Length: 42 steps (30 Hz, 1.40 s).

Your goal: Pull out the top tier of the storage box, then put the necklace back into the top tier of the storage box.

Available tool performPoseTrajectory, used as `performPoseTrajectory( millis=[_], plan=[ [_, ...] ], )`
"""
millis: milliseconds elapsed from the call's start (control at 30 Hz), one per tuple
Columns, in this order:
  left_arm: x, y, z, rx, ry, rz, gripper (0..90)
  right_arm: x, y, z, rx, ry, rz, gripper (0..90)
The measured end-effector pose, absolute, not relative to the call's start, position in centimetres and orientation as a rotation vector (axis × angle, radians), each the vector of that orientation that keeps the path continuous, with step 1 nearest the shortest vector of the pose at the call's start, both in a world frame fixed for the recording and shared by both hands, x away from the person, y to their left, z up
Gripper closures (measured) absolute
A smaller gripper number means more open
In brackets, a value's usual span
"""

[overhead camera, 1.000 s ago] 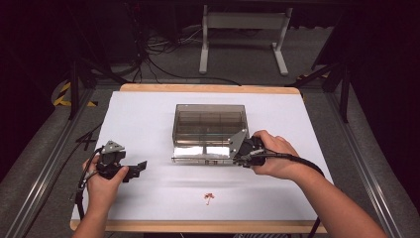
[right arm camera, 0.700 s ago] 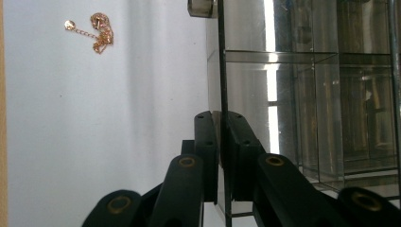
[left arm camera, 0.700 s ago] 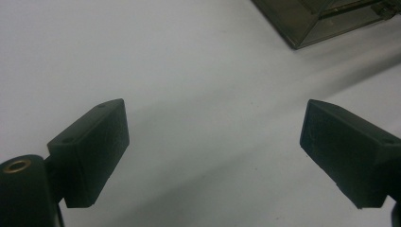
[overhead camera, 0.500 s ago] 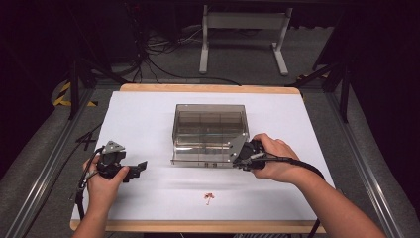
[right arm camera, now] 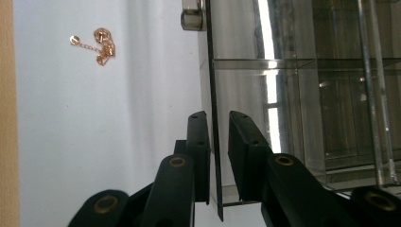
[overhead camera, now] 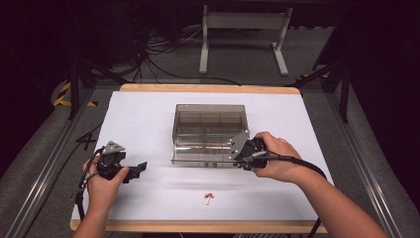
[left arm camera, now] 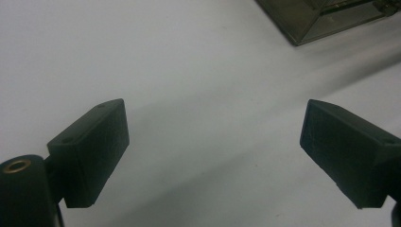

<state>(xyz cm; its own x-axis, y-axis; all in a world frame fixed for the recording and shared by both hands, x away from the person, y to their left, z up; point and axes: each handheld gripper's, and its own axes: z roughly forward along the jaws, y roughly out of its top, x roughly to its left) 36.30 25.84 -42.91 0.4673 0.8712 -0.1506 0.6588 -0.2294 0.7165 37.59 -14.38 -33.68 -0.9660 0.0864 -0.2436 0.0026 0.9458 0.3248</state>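
White surface [overhead camera: 148, 124] carries smoky clear box [overhead camera: 210, 126]. Right tongs [overhead camera: 237, 157] clamped on box's front lid edge. Left tongs [overhead camera: 141, 167] apart, left of box. Gold chain [overhead camera: 209, 198] near box's front.

Your box [overhead camera: 210, 130] is glossy, smoky clear plastic. The table [overhead camera: 148, 114] has a matt white top with a wood edge. The chain [right arm camera: 97, 45] is shiny gold metal. Your gripper pads [left arm camera: 97, 151] are matt black.

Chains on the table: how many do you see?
1. A small gold chain lies loose on the white table cover near the front edge, in front of the smoky clear box. The box's tinted compartments could hide others.
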Motion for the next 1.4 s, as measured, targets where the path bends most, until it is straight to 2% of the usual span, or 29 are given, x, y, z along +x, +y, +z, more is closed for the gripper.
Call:
performPoseTrajectory(
  millis=[667,1400],
  plan=[
    [36.3,26.0,-43.0,1.972,1.273,0.367,9.6,36.3,-13.8,-31.7,0.109,2.81,0.646,73.4],
    [36.4,25.8,-43.0,1.976,1.268,0.364,9.6,35.2,-11.4,-33.8,0.11,2.84,0.746,71.3]
  ],
)
